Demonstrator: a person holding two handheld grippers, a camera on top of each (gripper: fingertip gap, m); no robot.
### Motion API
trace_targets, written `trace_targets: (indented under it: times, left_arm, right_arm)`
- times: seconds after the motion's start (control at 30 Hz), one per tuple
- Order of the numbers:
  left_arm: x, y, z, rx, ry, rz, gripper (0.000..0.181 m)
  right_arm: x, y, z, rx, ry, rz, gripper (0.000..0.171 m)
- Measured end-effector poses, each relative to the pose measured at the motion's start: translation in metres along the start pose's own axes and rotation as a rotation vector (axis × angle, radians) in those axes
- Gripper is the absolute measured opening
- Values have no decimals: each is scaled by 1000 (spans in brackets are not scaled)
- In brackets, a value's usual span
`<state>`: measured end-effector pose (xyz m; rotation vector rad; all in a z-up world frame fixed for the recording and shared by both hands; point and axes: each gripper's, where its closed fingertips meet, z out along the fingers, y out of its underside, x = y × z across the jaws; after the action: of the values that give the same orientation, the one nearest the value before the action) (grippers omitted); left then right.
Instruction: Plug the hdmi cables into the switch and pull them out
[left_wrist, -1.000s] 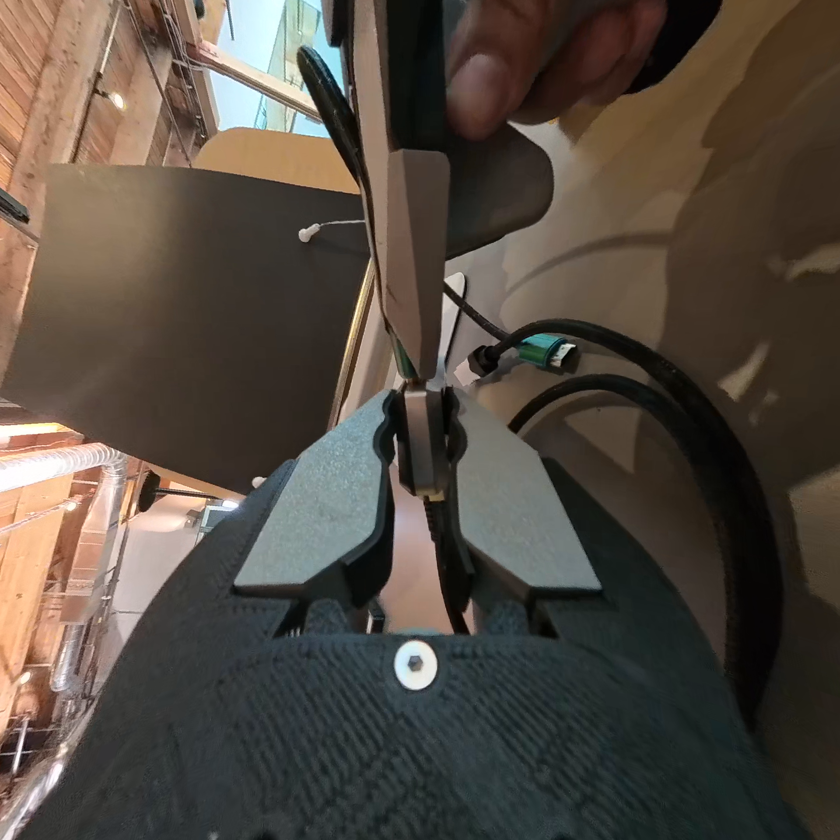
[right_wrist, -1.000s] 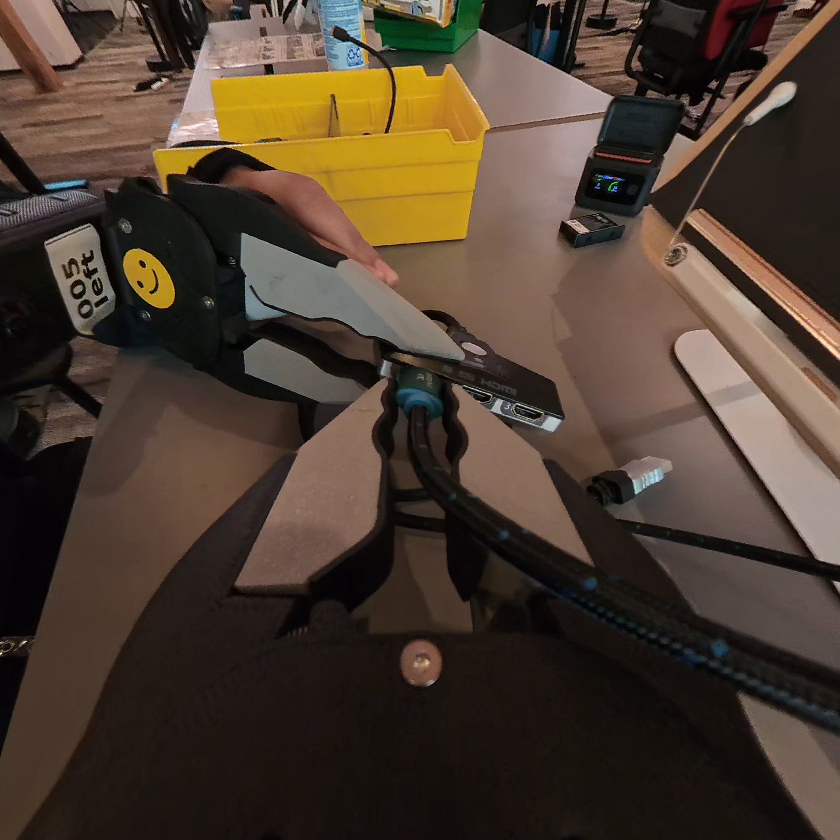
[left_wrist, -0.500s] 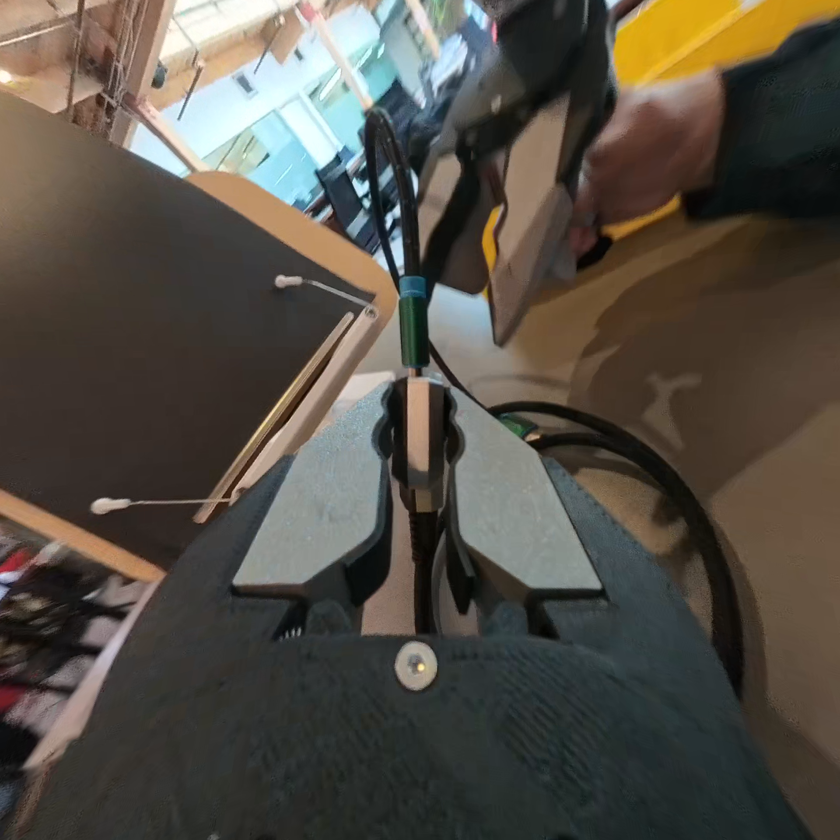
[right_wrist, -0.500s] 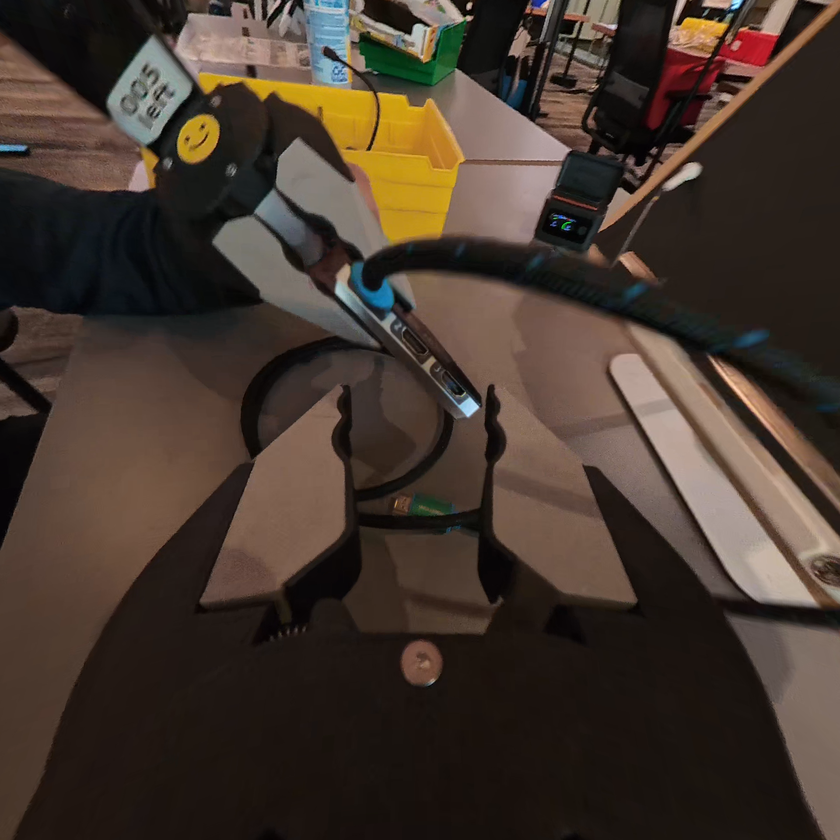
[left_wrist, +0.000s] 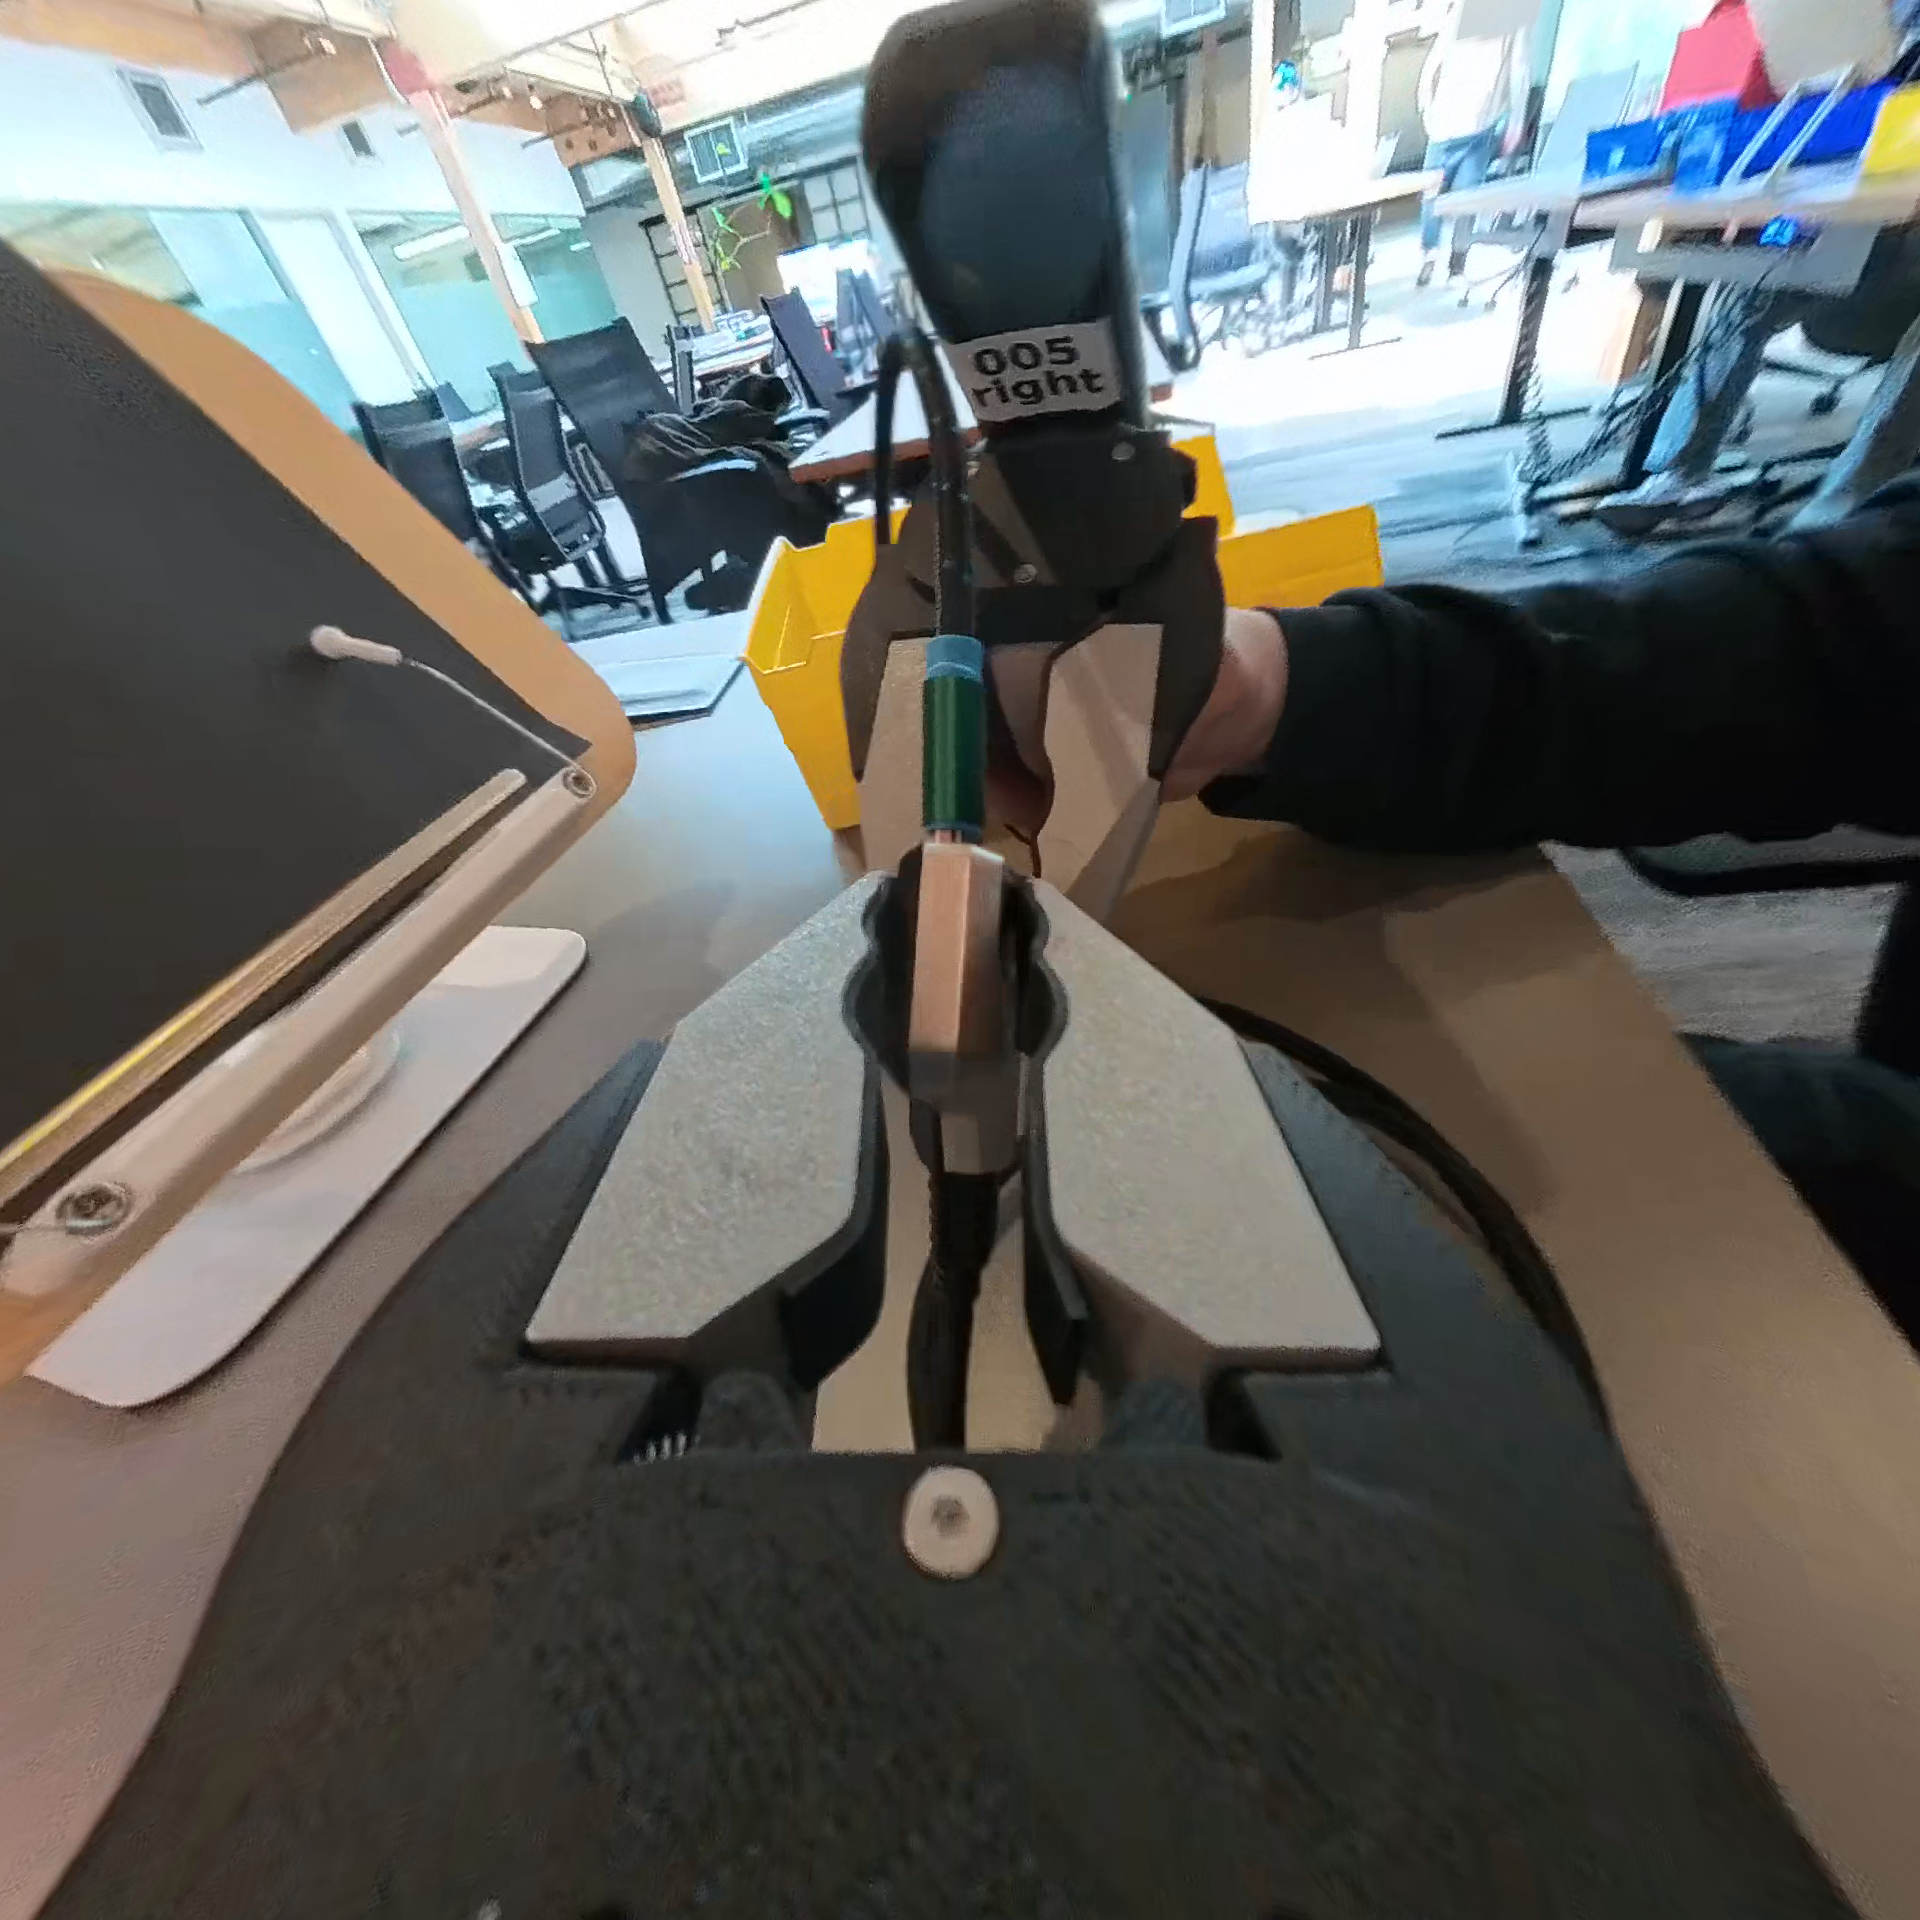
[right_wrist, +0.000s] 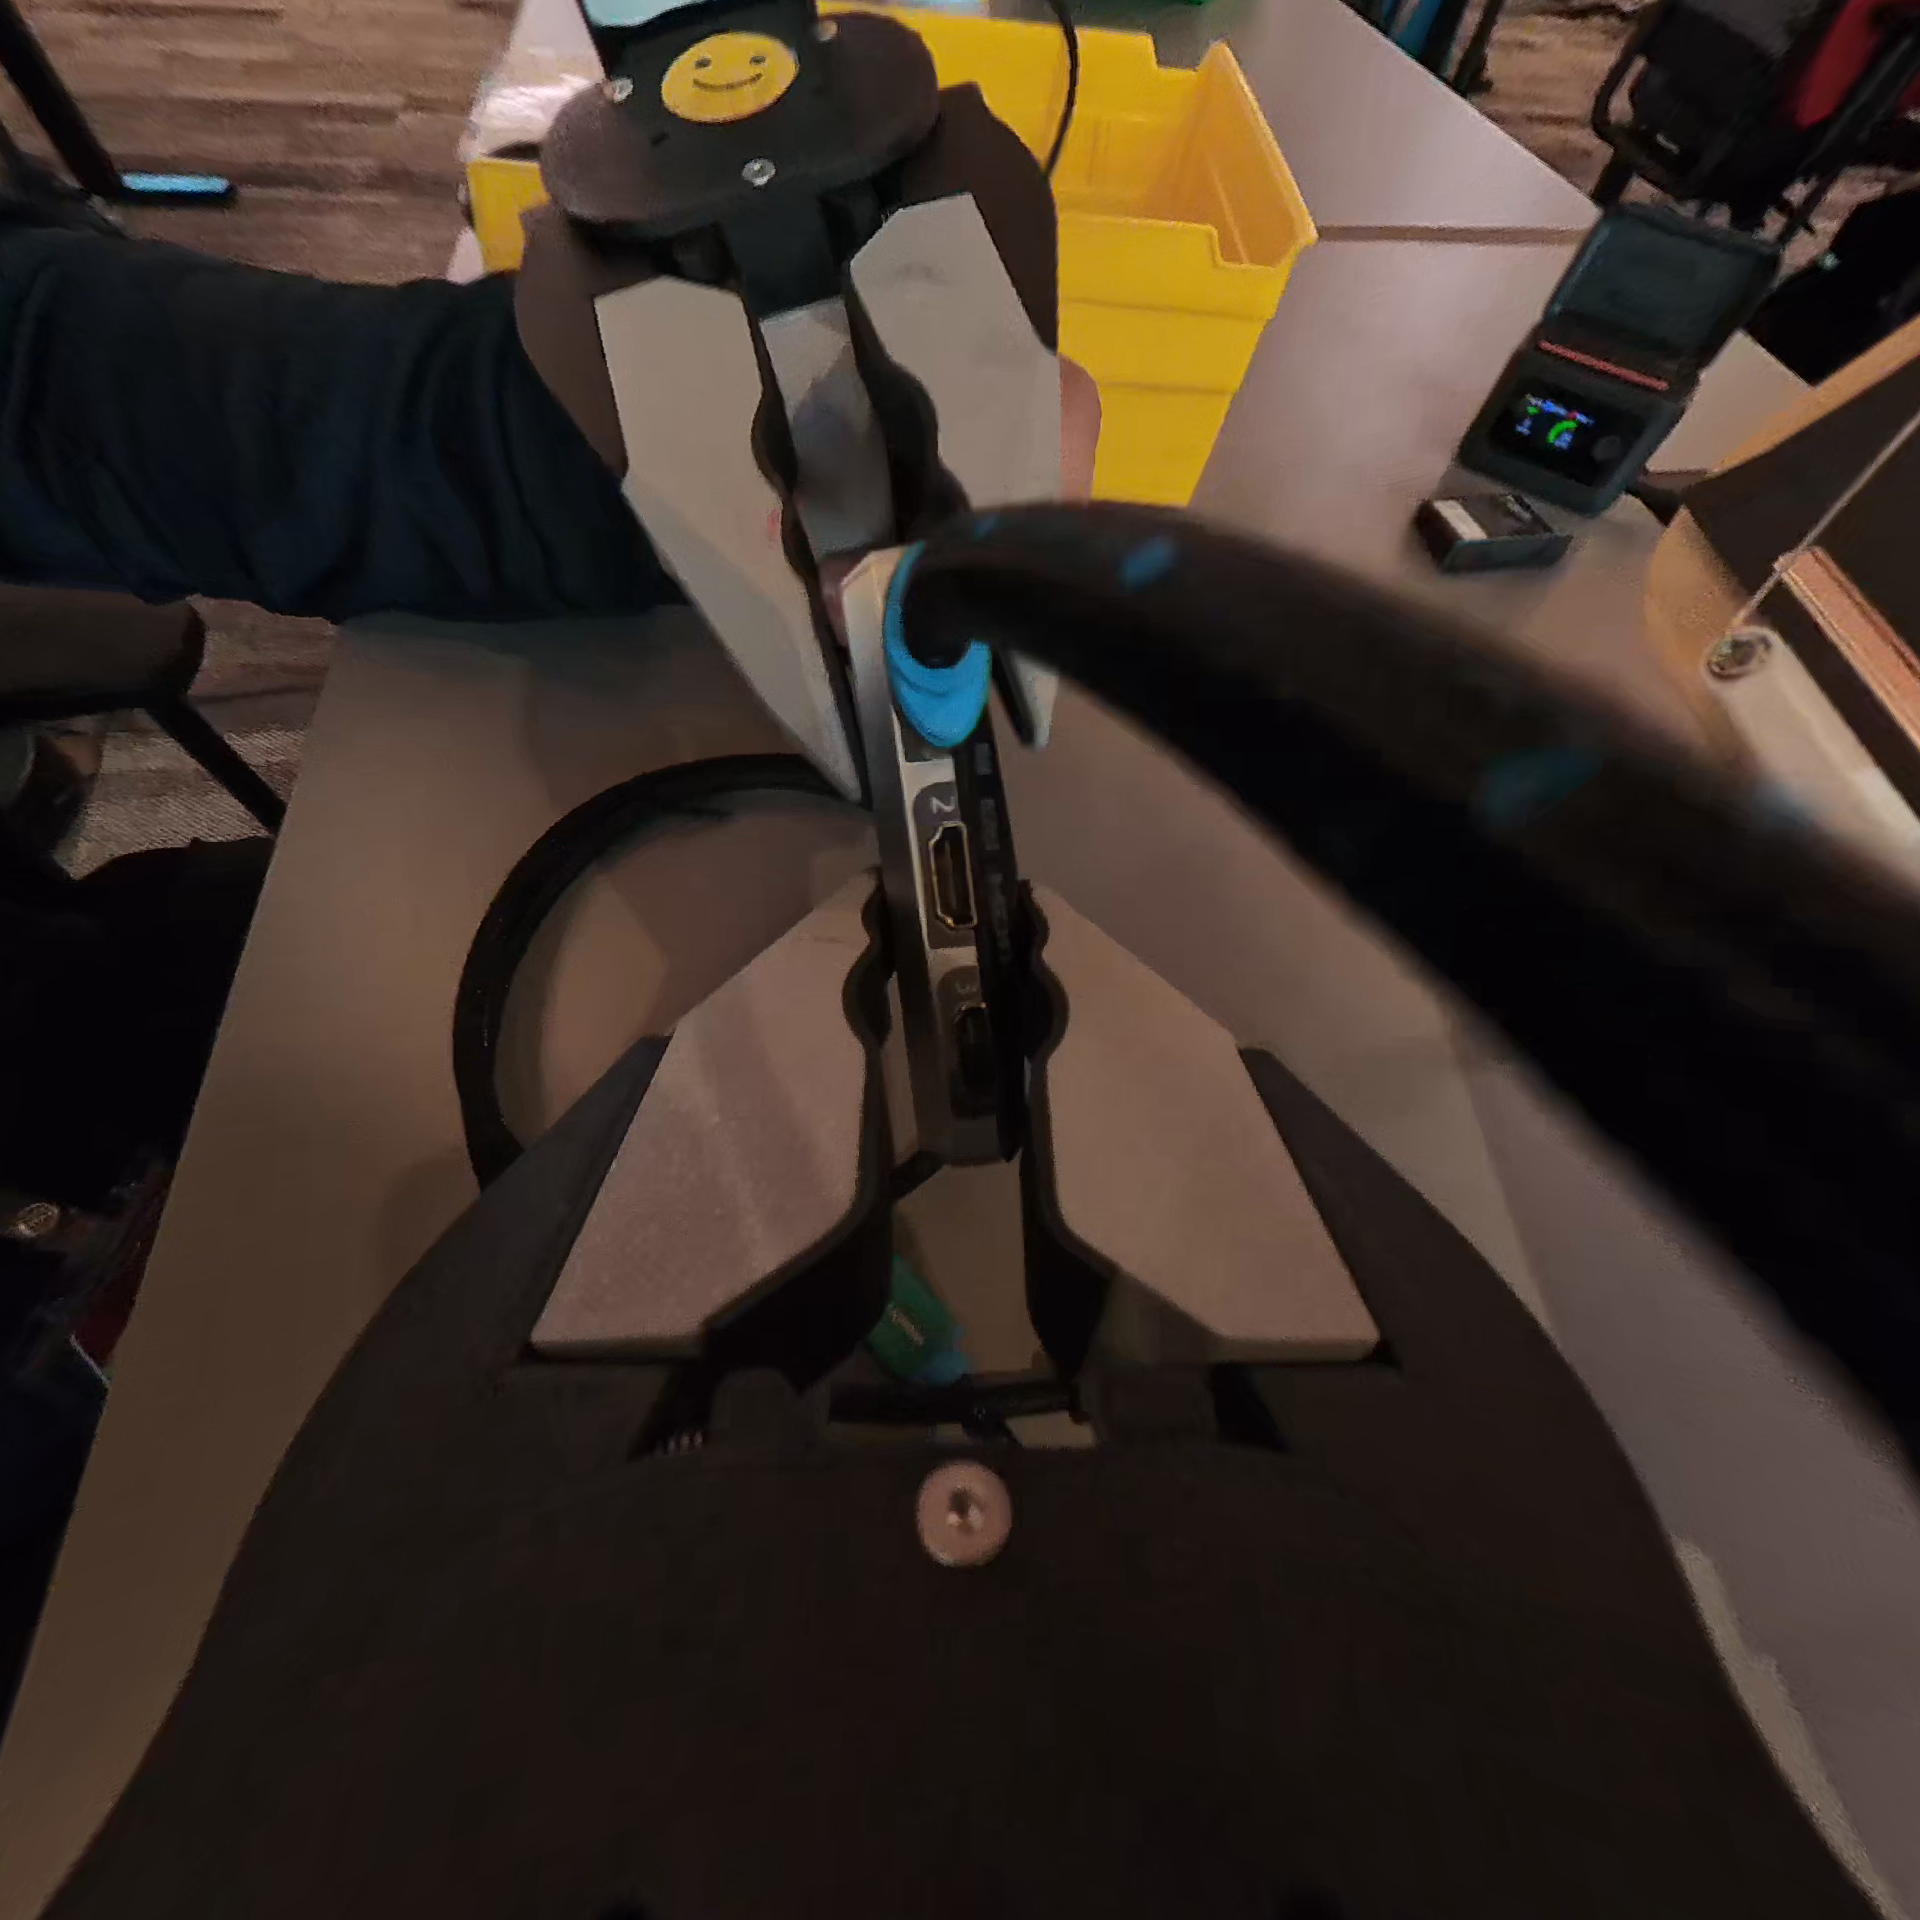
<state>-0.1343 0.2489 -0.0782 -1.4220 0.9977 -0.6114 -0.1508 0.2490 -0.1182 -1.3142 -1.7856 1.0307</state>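
Left wrist view: left gripper (left_wrist: 958, 940) pinches the switch (left_wrist: 954, 971) edge-on, a green plug (left_wrist: 953, 746) seated at its 12 o'clock end; right wrist view: right gripper (right_wrist: 954, 961) also clamps the switch (right_wrist: 951, 914), blue-collared cable (right_wrist: 1351, 727) arcing toward 3 o'clock; yellow bin (right_wrist: 1164, 239) behind at 12 o'clock.
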Motion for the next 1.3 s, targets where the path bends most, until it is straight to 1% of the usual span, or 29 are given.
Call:
trace_targets:
  times: [0.03,0.1,0.17,0.27,0.37,0.5,0.6,0.67,0.77,0.93,0.97,1.03,1.1,1.2,1.27,1.3]
  left_arm:
    - [-3,-2,-5,11,-1,-24,22]
    - [-13,-11,-16,66,-41,-46,34]
    - [-22,-21,-26,122,-86,-60,36]
    - [-29,-28,-30,149,-134,-58,44]
    - [-36,-27,-33,150,-190,-41,44]
    - [-48,-31,-41,194,-246,-71,40]
    - [-60,-24,-43,169,-302,-100,37]
    - [-62,-19,-41,149,-313,-102,36]
    - [-65,-11,-37,113,-329,-105,33]
    - [-63,-3,-30,64,-340,-77,30]
    - [-62,-1,-29,51,-340,-67,30]
    - [-63,3,-27,36,-347,-60,29]
    - [-64,7,-25,19,-344,-69,29]
    - [-65,14,-22,-7,-350,-71,29]
    - [-65,18,-20,-26,-351,-65,29]
    - [-65,19,-20,-29,-352,-60,28]
  right_arm:
    - [1,-1,-2,-13,19,9,18]
    - [7,-6,-12,-19,73,33,18]
    - [10,-13,-30,-22,116,55,18]
    - [15,-31,-64,-44,202,59,18]
    - [22,-59,-107,-69,310,49,18]
    - [32,-113,-174,-72,441,22,18]
    - [42,-145,-229,-134,564,-26,19]
    - [50,-157,-268,-197,652,-38,18]
    - [60,-158,-318,-277,766,-31,18]
    - [84,-119,-372,-388,959,44,18]
    - [87,-119,-382,-362,994,56,18]
    - [83,-135,-399,-237,1028,67,18]
    - [74,-155,-410,-122,1011,73,18]
    - [66,-178,-426,-7,1023,88,18]
    - [58,-194,-430,81,998,91,18]
    - [53,-199,-424,92,952,81,18]
